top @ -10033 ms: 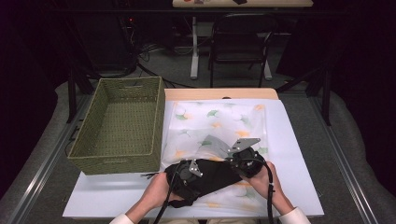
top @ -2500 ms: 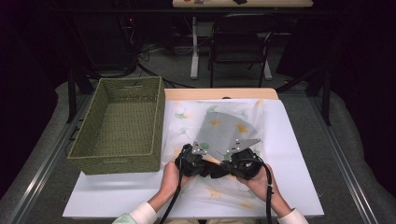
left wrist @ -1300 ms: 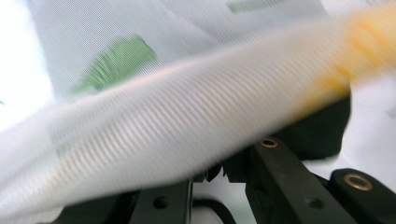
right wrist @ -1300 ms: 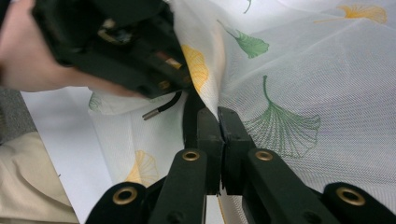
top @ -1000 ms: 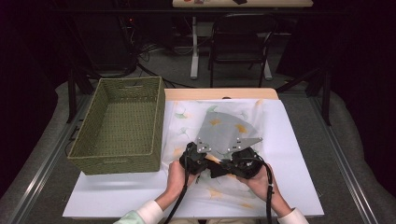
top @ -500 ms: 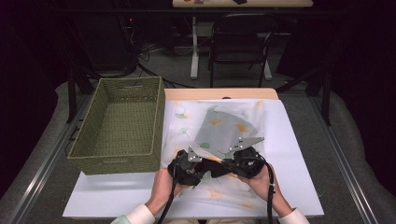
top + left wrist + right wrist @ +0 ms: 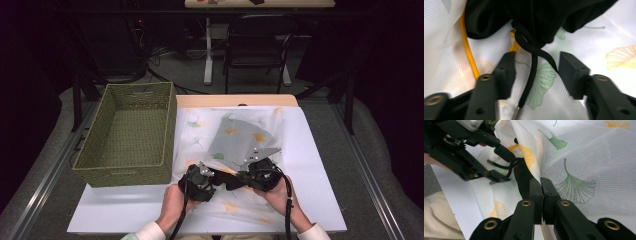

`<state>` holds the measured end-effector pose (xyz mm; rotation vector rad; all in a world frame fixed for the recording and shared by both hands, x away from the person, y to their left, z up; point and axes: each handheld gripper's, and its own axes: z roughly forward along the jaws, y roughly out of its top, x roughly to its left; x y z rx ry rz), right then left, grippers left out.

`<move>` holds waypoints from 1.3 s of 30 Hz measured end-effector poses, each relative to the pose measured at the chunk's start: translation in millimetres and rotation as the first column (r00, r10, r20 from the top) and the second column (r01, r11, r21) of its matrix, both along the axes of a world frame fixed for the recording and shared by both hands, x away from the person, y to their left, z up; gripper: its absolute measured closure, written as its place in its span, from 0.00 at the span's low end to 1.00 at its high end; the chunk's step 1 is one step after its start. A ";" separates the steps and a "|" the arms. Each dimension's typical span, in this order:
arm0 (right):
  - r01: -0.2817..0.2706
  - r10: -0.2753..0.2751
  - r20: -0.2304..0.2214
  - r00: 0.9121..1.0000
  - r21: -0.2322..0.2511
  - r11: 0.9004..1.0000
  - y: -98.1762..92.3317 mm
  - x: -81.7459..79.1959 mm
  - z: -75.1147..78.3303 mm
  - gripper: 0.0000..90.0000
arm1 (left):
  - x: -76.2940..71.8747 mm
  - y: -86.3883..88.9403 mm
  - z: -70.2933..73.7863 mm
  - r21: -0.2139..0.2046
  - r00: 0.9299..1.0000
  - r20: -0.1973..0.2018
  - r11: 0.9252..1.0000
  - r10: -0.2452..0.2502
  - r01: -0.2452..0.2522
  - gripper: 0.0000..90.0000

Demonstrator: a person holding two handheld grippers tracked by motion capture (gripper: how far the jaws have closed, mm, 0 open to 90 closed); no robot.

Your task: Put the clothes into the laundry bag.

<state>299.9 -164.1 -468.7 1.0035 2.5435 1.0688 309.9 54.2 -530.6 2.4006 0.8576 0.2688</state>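
Since half a second ago, our left claw [image 7: 216,176] is sitting slightly nearer the right claw [image 7: 243,176], and its jaws have just been closing, though they are standing apart with nothing pinched. Between them, in the left gripper view, a twisted black drawstring [image 7: 530,62] is running down from a bunched black cloth [image 7: 536,15] just ahead of the tips, its metal tip [image 7: 516,114] lying near the claw's base. We are not gripping the cord yet.

Our right claw [image 7: 541,185] is clamped shut on the edge of a sheer white mesh bag [image 7: 579,157] printed with ginkgo leaves, the dark cloth touching its left pad. We judge that we are lining up to catch the drawstring; the next move is calling for closing squarely on the cord and then drawing it away from the right claw.

The left gripper view is revealing a yellow cord [image 7: 469,57] left of the claw. The high view adds a woven green basket [image 7: 130,132] well off to the left on the white table [image 7: 320,200].
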 end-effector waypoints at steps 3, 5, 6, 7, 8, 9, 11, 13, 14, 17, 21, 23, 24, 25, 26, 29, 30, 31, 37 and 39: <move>-0.003 0.003 0.003 1.000 -0.002 1.000 -1.3 0.0 0.4 0.98 | -2.2 -0.7 3.3 0.000 1.000 0.018 1.000 -0.010 0.010 0.87; -0.002 0.002 0.004 1.000 -0.002 1.000 -1.4 -0.1 0.6 0.98 | -2.5 0.1 5.2 0.000 1.000 0.030 1.000 -0.007 0.007 0.91; -0.002 0.002 0.005 1.000 -0.001 1.000 -1.3 -0.2 0.8 0.98 | -2.0 1.0 6.1 -0.011 1.000 0.030 1.000 -0.006 0.006 0.91; -0.003 0.003 0.005 1.000 -0.001 1.000 -1.3 -0.2 0.9 0.98 | -1.5 1.7 7.9 -0.014 0.999 0.035 1.000 -0.005 0.005 0.92; -0.003 0.003 0.006 1.000 -0.001 1.000 -1.3 -0.3 1.0 0.98 | -1.0 2.2 9.4 -0.024 0.999 0.042 1.000 0.001 0.000 0.92; -0.001 0.001 0.005 1.000 -0.001 1.000 -1.2 -0.3 1.1 0.98 | 0.0 2.9 11.4 -0.029 0.999 0.042 1.000 -0.005 0.006 0.92; 0.002 -0.002 0.004 1.000 -0.001 1.000 -1.2 -0.3 1.5 0.98 | 0.3 2.8 14.4 -0.050 0.999 0.040 0.999 -0.006 0.008 0.91; 0.000 0.000 0.006 1.000 0.001 1.000 -1.6 0.3 1.9 0.98 | -0.5 0.8 16.8 -0.052 0.999 0.048 0.999 -0.014 0.016 0.91; 0.001 -0.001 0.007 1.000 0.001 1.000 -1.5 0.3 2.0 0.98 | -0.3 0.2 17.1 -0.050 0.999 0.048 0.999 -0.016 0.018 0.91; 0.003 -0.003 0.008 1.000 0.000 1.000 -1.3 0.1 1.9 0.98 | 1.9 -2.1 18.3 -0.060 0.998 0.066 0.998 -0.020 0.024 0.92; 0.003 -0.003 0.008 1.000 0.004 1.000 -1.5 0.2 2.0 0.98 | 8.0 -5.5 23.5 -0.065 0.994 0.105 0.997 -0.023 0.030 0.93; 0.004 -0.004 0.006 1.000 0.005 1.000 -1.5 0.5 1.8 0.98 | 11.4 -7.0 24.8 -0.070 0.993 0.117 0.997 -0.022 0.030 0.93; 0.005 -0.005 0.007 1.000 0.007 1.000 -1.4 0.5 1.8 0.98 | 12.7 -7.6 25.2 -0.069 0.991 0.130 0.997 -0.021 0.030 0.93; 0.005 -0.005 0.008 1.000 0.008 1.000 -1.2 0.5 1.9 0.98 | 14.1 -8.2 25.4 -0.073 0.990 0.139 0.997 -0.021 0.032 0.93; 0.008 -0.008 0.009 1.000 0.010 1.000 -1.0 0.5 2.0 0.98 | 15.7 -9.2 25.3 -0.073 0.990 0.143 0.997 -0.019 0.030 0.93; 0.011 -0.011 0.013 1.000 0.014 1.000 -0.8 0.6 2.6 0.98 | 28.9 -15.2 22.3 -0.046 0.975 0.223 0.999 -0.015 0.026 0.93; 0.022 -0.022 0.023 0.999 0.034 0.999 -1.5 1.6 3.7 0.98 | 28.9 -15.2 22.3 -0.046 0.975 0.223 0.999 -0.015 0.026 0.93; 0.022 -0.022 0.023 0.999 0.034 0.999 -1.5 1.6 3.7 0.98 | 28.9 -15.2 22.3 -0.046 0.975 0.223 0.999 -0.015 0.026 0.93; 0.023 -0.023 0.020 1.000 0.035 0.999 -1.4 1.6 3.7 0.98 | 32.4 -15.6 20.7 -0.035 0.972 0.233 0.999 -0.013 0.021 0.93; 0.023 -0.024 0.024 0.999 0.037 0.999 -1.3 2.2 3.8 0.99 | 34.7 -16.4 19.0 -0.013 0.968 0.251 1.000 -0.016 0.020 0.93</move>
